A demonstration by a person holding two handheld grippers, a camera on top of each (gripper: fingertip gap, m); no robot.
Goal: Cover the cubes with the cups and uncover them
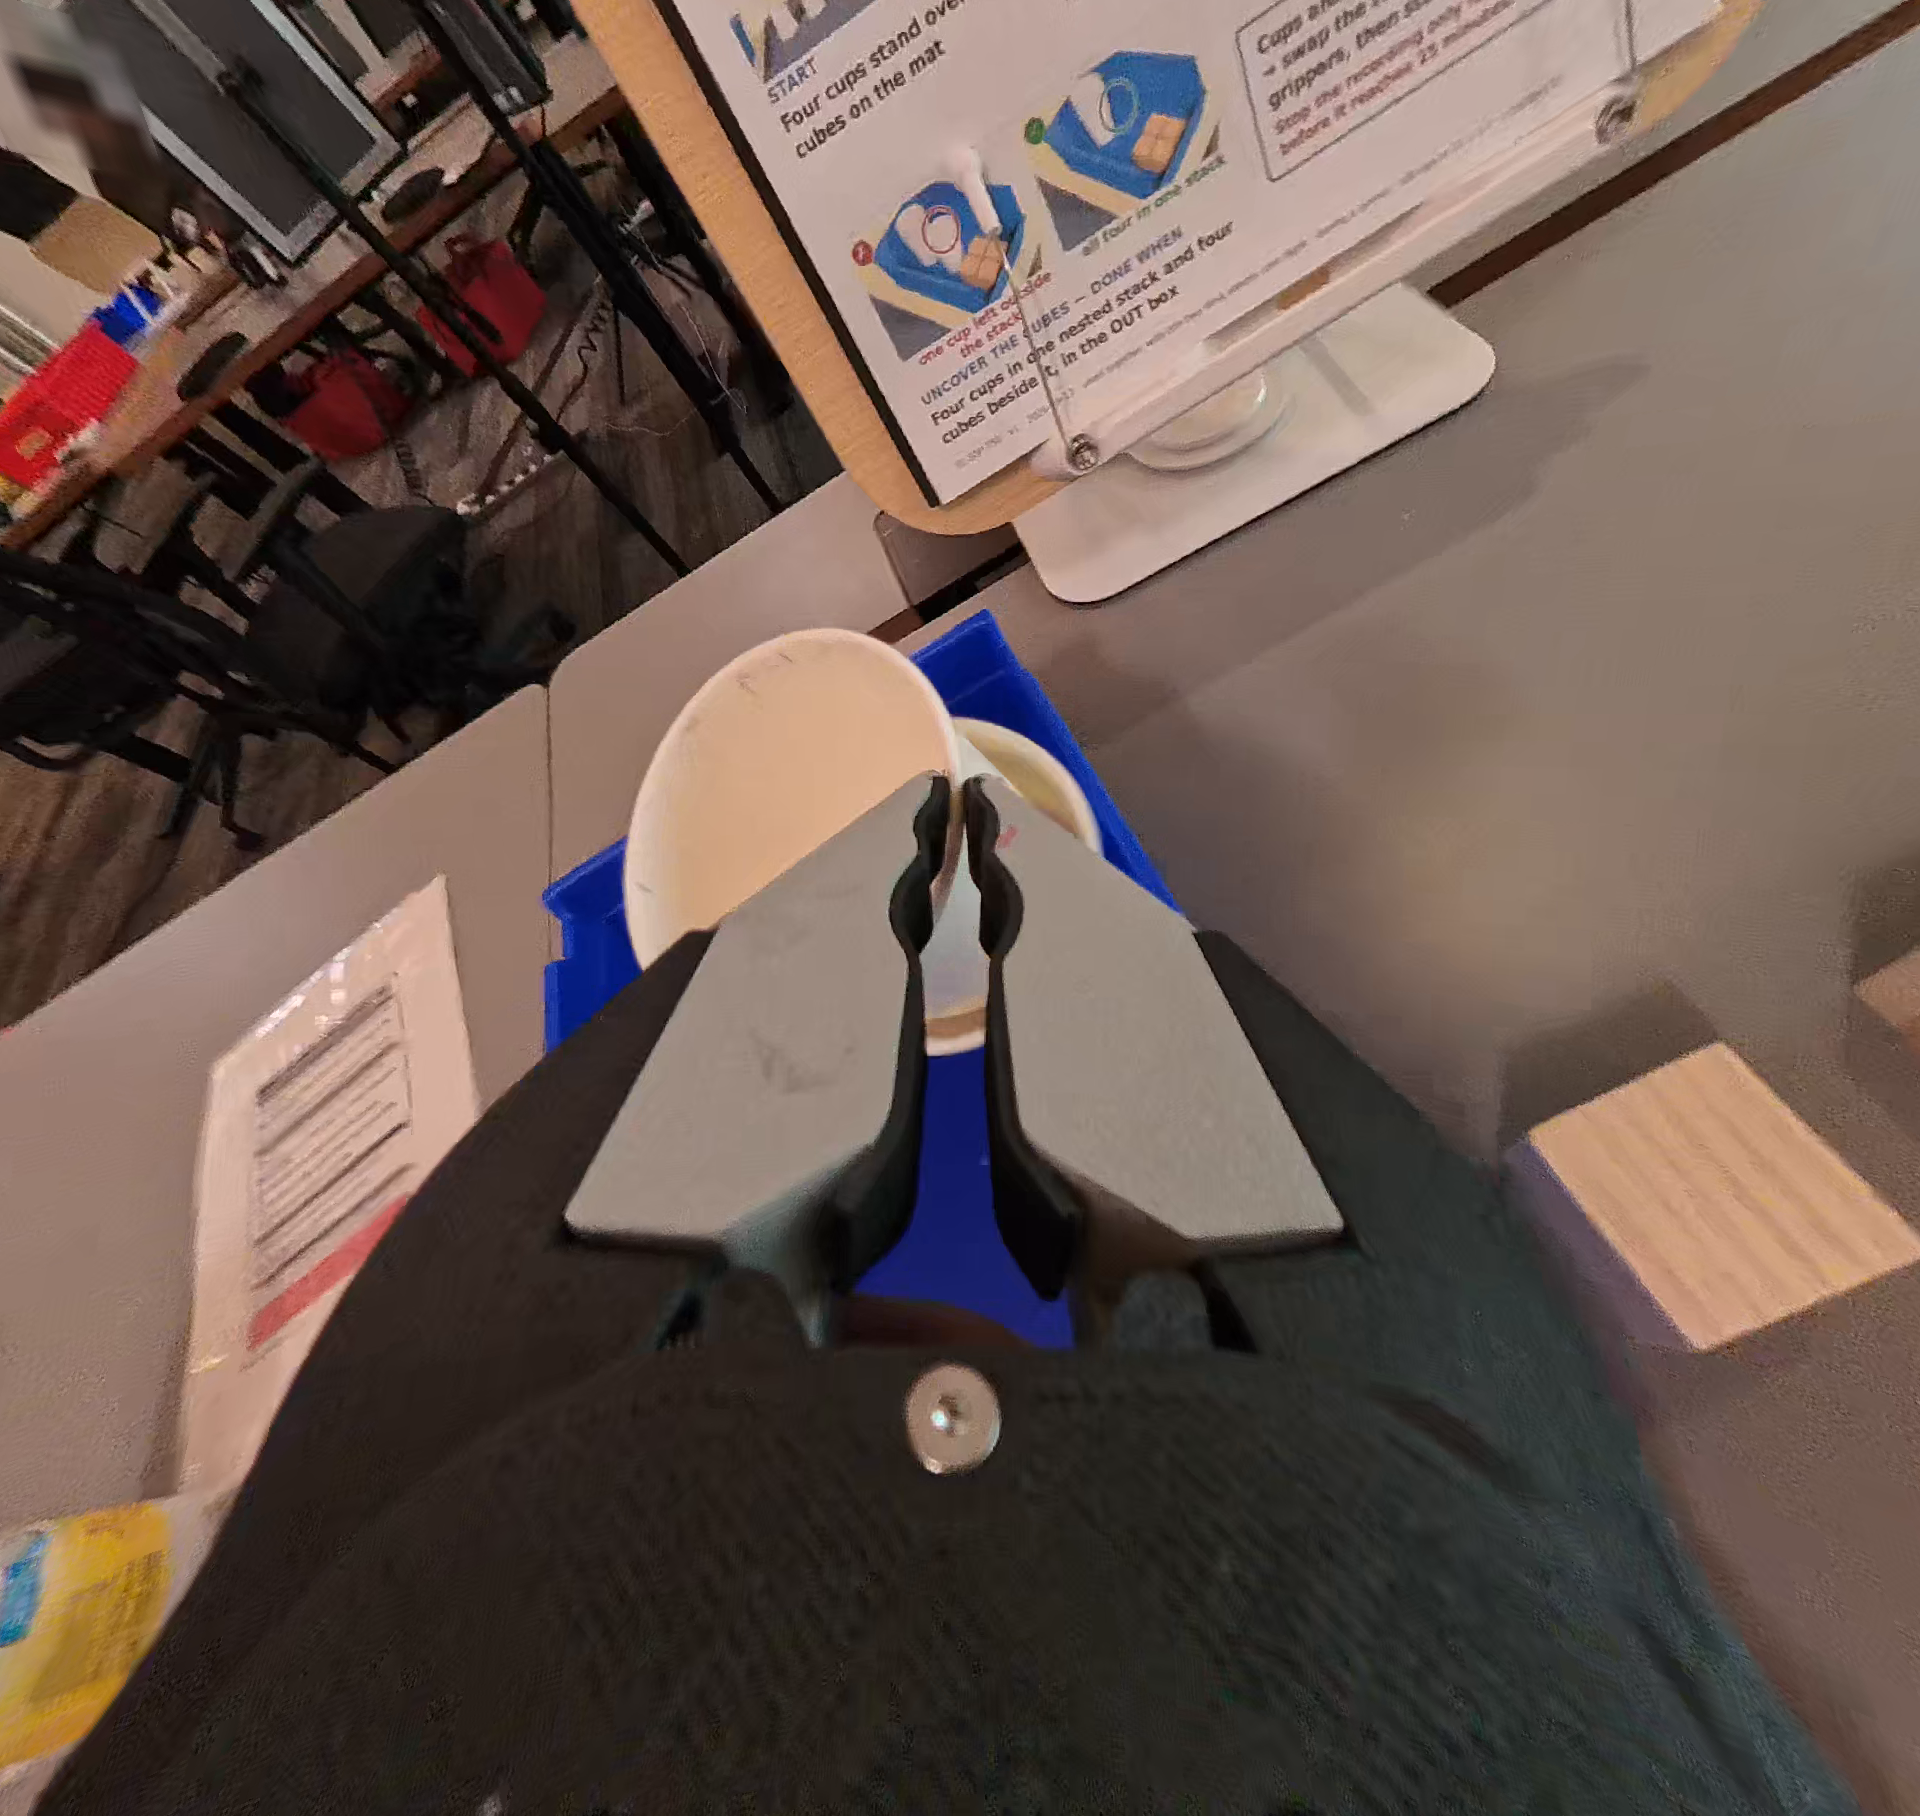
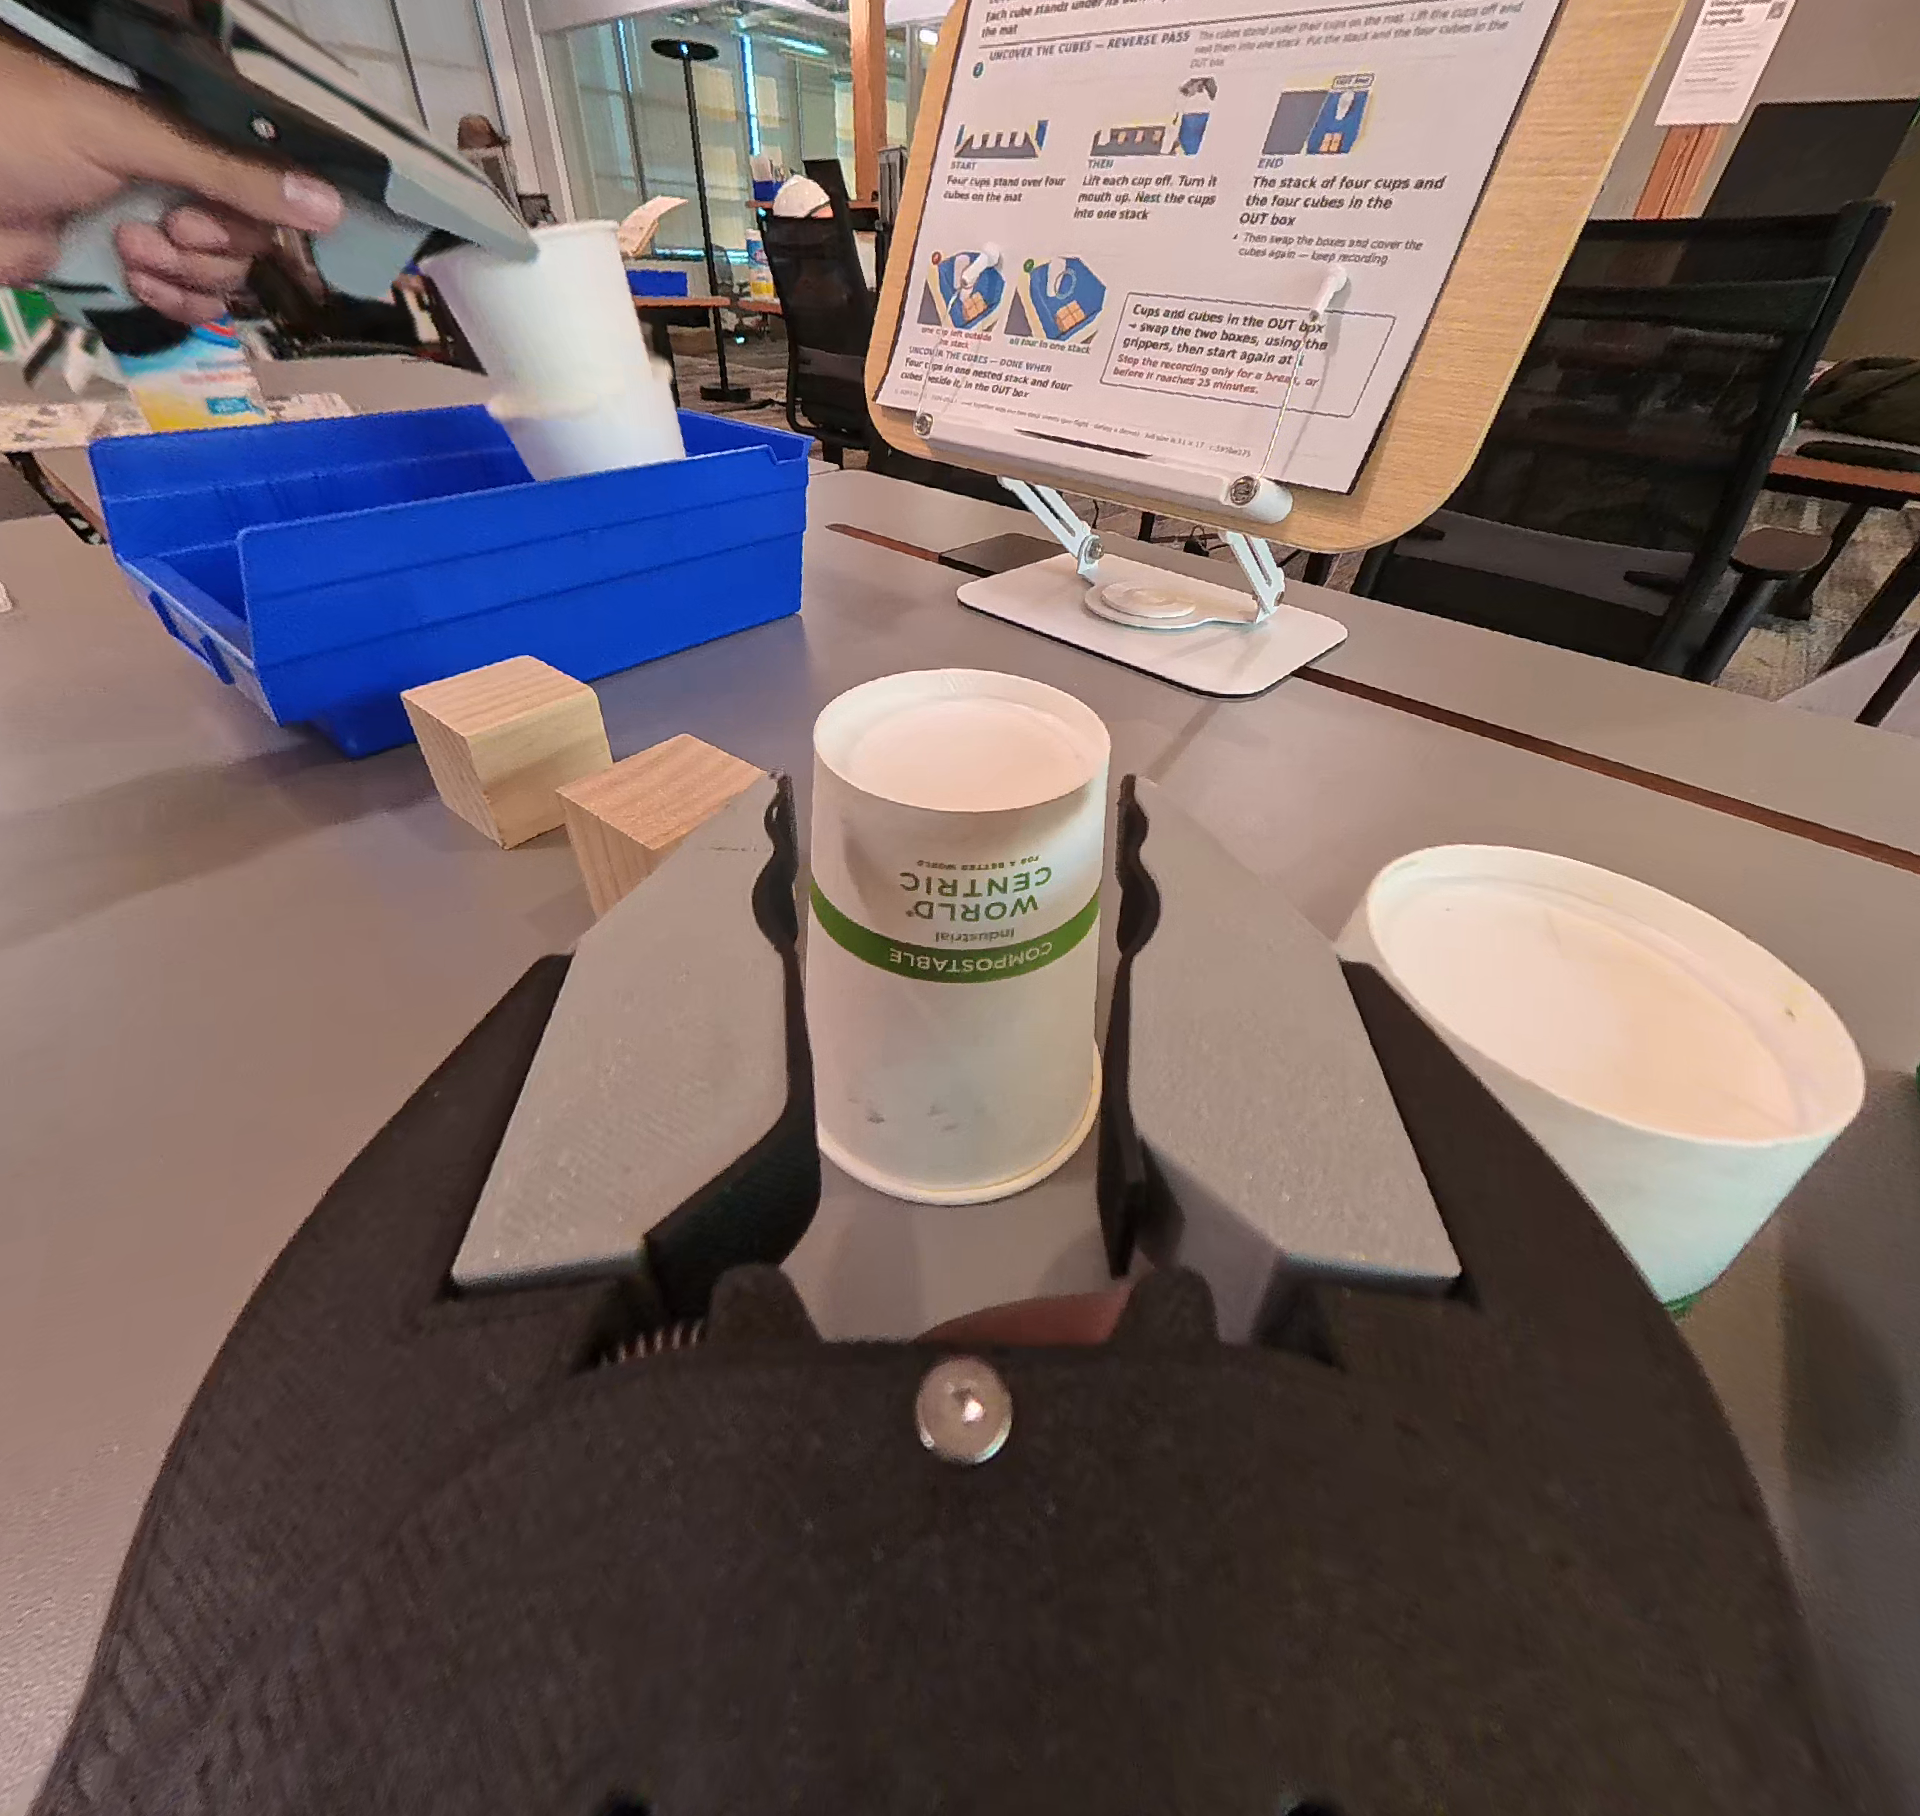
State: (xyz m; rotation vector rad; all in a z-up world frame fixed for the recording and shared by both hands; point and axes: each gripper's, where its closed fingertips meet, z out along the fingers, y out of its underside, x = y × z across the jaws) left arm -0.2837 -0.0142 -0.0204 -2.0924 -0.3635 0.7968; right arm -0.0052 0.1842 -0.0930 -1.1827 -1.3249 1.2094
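Observation:
My left gripper (image 1: 956,790) is shut on the rim of a white cup (image 1: 790,779), mouth up, above the blue bin (image 1: 997,665). The right wrist view shows that cup (image 2: 551,312) tilted and nested in a second white cup (image 2: 613,426) inside the bin (image 2: 468,571). My right gripper (image 2: 951,800) is open around an upside-down white cup with a green band (image 2: 956,935) standing on the grey table. A thin gap shows between each pad and the cup. Two wooden cubes (image 2: 509,738) (image 2: 644,800) stand uncovered to its left. Another upside-down cup (image 2: 1610,1039) stands to its right.
An instruction board on a white stand (image 2: 1153,623) is at the back of the table. A sheet in a plastic sleeve (image 1: 322,1122) lies left of the bin. A wooden cube (image 1: 1704,1184) shows right of my left gripper. A hand (image 2: 156,208) holds the left gripper.

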